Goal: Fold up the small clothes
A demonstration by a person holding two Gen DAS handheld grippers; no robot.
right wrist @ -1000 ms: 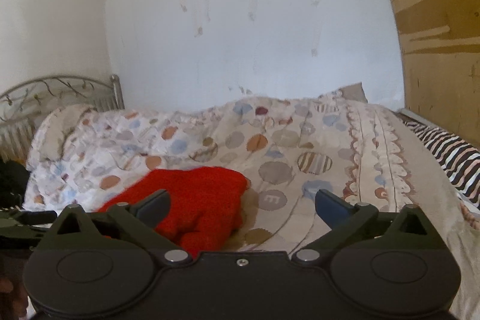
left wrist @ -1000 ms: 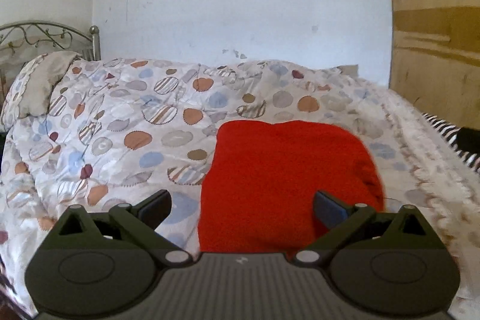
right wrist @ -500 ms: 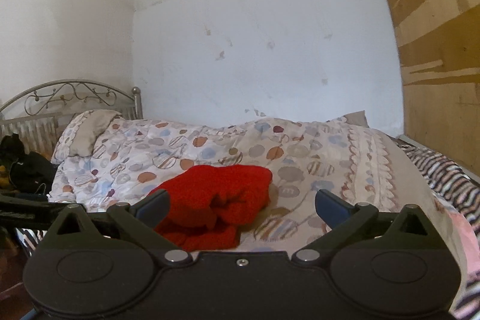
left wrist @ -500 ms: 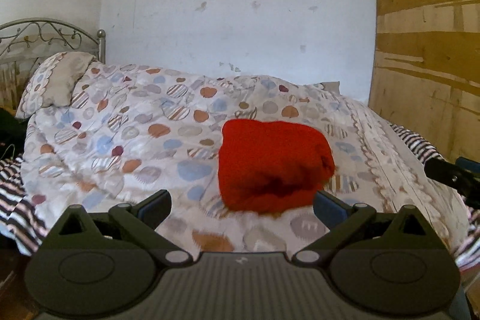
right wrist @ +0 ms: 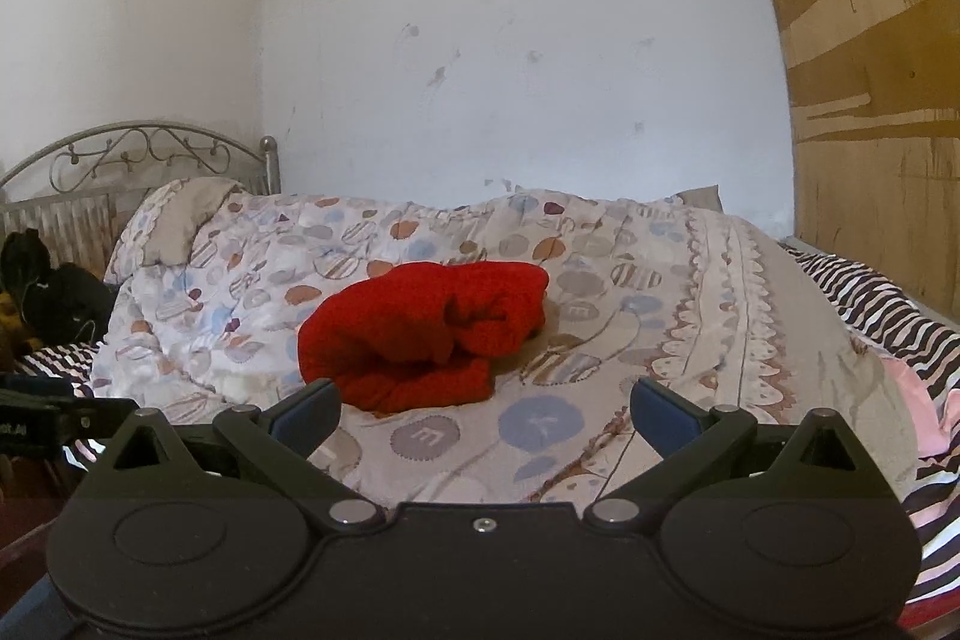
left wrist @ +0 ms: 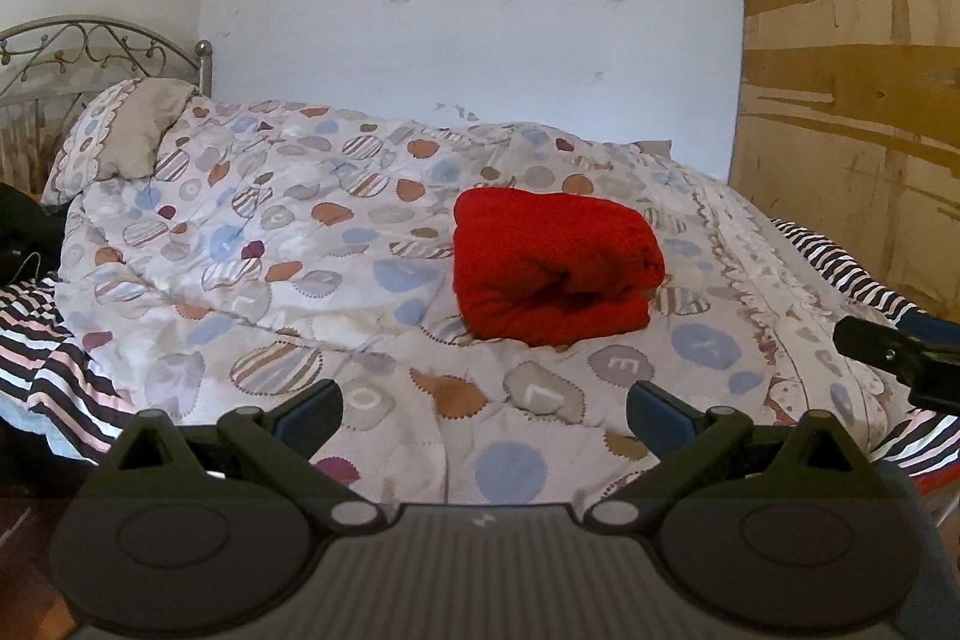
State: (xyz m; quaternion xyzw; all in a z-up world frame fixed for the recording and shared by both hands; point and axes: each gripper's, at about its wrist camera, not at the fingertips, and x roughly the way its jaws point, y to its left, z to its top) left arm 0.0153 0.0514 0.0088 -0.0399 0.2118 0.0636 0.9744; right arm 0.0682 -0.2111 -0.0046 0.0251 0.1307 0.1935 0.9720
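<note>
While both tools hang clear of the bed, the left gripper (left wrist: pixel 483 409) has its jaws spread wide and empty, as does the right gripper (right wrist: pixel 485 409). Ahead of both jaw gaps, well apart from them, the red garment (left wrist: pixel 555 265) lies as a compact folded bundle on the patterned quilt (left wrist: pixel 252 244); folding appears complete. Its underside and inner layers are hidden.

Left tongs (left wrist: pixel 483 412) spread wide, empty, hovering over spotted duvet (left wrist: pixel 288 244). Folded red garment (left wrist: pixel 552 268) lies on duvet, well ahead of fingertips. Right tongs (left wrist: pixel 894 358) partly visible at right edge. Pillow (left wrist: pixel 126 136) near metal headboard (left wrist: pixel 90 46).
</note>
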